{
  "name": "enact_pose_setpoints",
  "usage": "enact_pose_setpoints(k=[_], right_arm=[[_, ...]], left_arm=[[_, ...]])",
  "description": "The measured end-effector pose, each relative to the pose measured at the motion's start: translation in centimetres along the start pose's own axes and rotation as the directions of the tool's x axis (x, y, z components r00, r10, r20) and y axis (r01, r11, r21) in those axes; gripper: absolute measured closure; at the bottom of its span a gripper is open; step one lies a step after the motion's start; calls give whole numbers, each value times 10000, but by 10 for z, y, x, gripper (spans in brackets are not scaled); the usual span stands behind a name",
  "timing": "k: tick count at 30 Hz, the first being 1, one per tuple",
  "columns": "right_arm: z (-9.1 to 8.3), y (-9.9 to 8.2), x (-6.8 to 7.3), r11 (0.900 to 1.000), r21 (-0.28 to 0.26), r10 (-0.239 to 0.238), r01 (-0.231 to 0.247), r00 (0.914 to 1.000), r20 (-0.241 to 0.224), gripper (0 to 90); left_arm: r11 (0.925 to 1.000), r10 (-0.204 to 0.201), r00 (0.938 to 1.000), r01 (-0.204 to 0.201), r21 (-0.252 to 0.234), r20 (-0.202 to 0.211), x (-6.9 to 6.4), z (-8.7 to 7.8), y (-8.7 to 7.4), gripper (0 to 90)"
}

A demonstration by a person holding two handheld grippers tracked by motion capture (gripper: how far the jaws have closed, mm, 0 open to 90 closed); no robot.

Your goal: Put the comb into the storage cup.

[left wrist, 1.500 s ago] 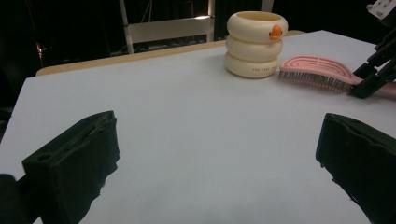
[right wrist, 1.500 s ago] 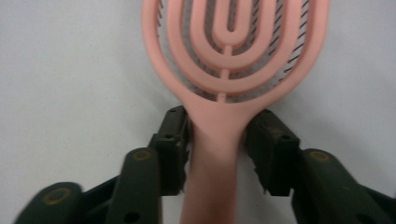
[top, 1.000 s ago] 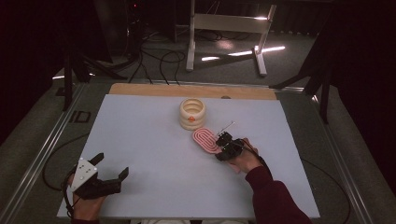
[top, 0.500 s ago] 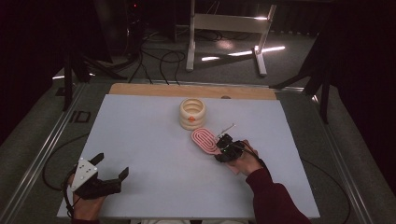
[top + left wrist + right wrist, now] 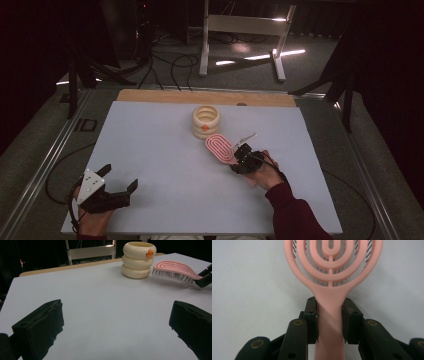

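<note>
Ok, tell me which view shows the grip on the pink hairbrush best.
The right gripper view: the right gripper has both fingers pressed on the pink hairbrush handle, close up. The high view shows the brush small, beside the cream holder. The left gripper view shows it side-on, bristles down.

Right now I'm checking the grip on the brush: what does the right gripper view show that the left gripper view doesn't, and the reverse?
The right gripper view alone shows the right tongs clamped on both sides of the pink hairbrush handle. The left gripper view alone shows the cream ring-shaped holder standing just beside the bristles, the brush head lifted off the table, and the left tongs wide apart with nothing between them. Both share the brush and the table.
</note>
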State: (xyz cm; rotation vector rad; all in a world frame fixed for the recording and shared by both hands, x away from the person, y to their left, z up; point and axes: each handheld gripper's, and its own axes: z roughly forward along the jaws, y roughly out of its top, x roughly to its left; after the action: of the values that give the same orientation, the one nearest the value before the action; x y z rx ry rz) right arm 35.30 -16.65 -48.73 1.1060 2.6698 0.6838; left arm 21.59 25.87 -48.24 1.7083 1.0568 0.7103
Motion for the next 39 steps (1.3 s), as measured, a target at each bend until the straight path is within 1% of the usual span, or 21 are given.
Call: enact_pose_setpoints(k=[1,5,8,14,16,26,32,39], right_arm=[[-1,0,0,10000,-56,-44,44,10000,42,698],[-4,0,1,9998,-193,20,-19,10000,64,698],[-8,0,0,9991,-416,127,-117,9996,245,698],[-13,0,-1,9974,-682,255,-232,9991,329,698],[-14,0,0,9968,-737,340,-315,9989,327,698],[-18,4,3,9930,-1113,427,-386,9985,346,698],[-19,9,6,9890,-1391,565,-513,9978,336,698],[-21,10,9,9857,-1598,599,-534,9976,359,698]], left_arm=[[10000,14,10000,-14,8,1,0,0,0,2],[10000,20,10000,-20,21,0,-1,0,0,2],[10000,-4,10000,4,64,22,-1,1,0,2],[9999,-16,10000,16,137,12,-1,2,0,2],[9999,-30,10000,29,149,18,0,2,0,2],[9997,-34,10000,34,235,-34,0,4,-1,2],[9995,-20,10000,21,310,-29,0,5,-1,2],[9994,-80,9999,83,335,-86,1,6,-1,2]])
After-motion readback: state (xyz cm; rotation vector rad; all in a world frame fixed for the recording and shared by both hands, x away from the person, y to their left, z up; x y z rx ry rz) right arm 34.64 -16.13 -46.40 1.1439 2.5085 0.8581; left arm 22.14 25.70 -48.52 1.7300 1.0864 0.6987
